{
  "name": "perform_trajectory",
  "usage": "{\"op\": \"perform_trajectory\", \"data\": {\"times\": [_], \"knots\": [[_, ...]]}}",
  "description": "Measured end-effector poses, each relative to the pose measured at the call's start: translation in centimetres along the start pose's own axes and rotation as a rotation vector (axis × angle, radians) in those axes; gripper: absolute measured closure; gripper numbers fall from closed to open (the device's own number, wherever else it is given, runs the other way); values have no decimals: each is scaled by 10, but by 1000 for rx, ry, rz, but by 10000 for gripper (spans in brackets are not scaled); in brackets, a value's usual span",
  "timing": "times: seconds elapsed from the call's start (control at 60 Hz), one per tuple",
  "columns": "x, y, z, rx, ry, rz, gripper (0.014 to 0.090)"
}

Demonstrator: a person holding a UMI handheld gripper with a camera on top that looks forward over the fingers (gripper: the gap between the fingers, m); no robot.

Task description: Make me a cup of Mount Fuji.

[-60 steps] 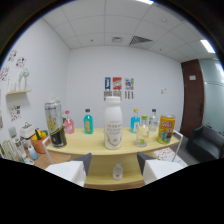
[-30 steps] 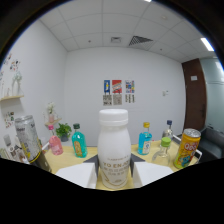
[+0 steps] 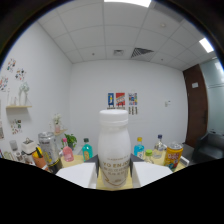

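1. Position of task item: white plastic bottle with a white screw cap [image 3: 114,150] stands upright at the centre of the frame, lower half, between the two white fingers [image 3: 77,175] of the hand-held gripper [image 3: 114,177].
2. Gripper state: the fingers flank the bottle's lower body at left and right. Whether they press on it or leave a gap cannot be told from this view.
3. Bottle marking: brown lettering runs across the lower body; it is too blurred to read.
4. Left of the bottle, lower left of the frame: a silver metal can [image 3: 48,148], a pink bottle [image 3: 66,152] and a teal bottle with a dark cap [image 3: 87,150] stand on the yellow tabletop [image 3: 80,161].
5. Right of the bottle, lower right of the frame: a blue bottle [image 3: 139,148], a clear bottle with a dark cap [image 3: 159,148] and a yellow-and-red drinks can [image 3: 173,156].
6. Background: three small posters [image 3: 122,99] hang on the white wall above the bottle cap.
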Motion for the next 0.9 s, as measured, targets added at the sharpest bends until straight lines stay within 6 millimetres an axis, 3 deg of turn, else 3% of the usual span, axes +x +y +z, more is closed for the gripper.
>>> {"op": "perform_trajectory", "data": {"times": [0.083, 0.167, 0.267, 0.4, 0.617, 0.783, 0.9], "knots": [[11, -5, -23, 33, -5, 5, 566], [31, 11, -44, 49, 6, 21, 568], [59, 65, -58, -13, 38, 14, 568], [89, 154, -70, -101, 57, 30, 569], [123, 274, -65, -239, 103, 78, 568], [133, 330, -57, -323, 101, 7, 570], [136, 350, -52, -355, 70, -160, 571]]}}
